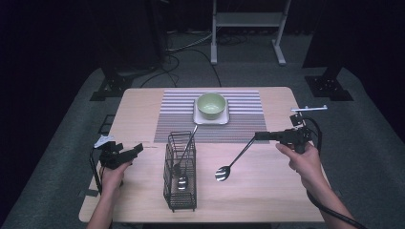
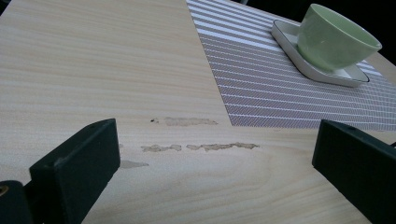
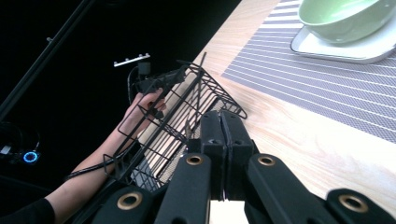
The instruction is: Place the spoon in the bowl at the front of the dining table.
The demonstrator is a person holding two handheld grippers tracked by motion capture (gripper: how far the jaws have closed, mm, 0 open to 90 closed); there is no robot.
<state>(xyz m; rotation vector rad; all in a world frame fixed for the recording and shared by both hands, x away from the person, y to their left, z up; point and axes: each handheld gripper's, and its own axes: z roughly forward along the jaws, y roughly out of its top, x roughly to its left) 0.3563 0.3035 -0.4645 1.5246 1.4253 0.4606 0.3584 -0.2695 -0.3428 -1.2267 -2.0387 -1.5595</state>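
My right gripper (image 1: 258, 136) is shut on the handle of a metal spoon (image 1: 234, 160), held above the right half of the table. The spoon slants down and to the left, and its bowl hangs just over the wood. In the right gripper view the jaws (image 3: 223, 122) are pressed together. My left gripper (image 1: 138, 149) is held near the table's left edge. It is open, with bare wood between its wide-apart jaws (image 2: 215, 158). Between the two grippers stands a black wire basket (image 1: 180, 191) with another spoon (image 1: 182, 179) in it, its handle leaning out at the top.
A green bowl (image 1: 211, 105) sits on a white square plate (image 1: 210, 119) on a striped placemat (image 1: 176, 114) at the back middle. Pale stains (image 2: 201, 147) mark the wood near the mat's corner. Beyond the table are dark stands and cables on a grey floor.
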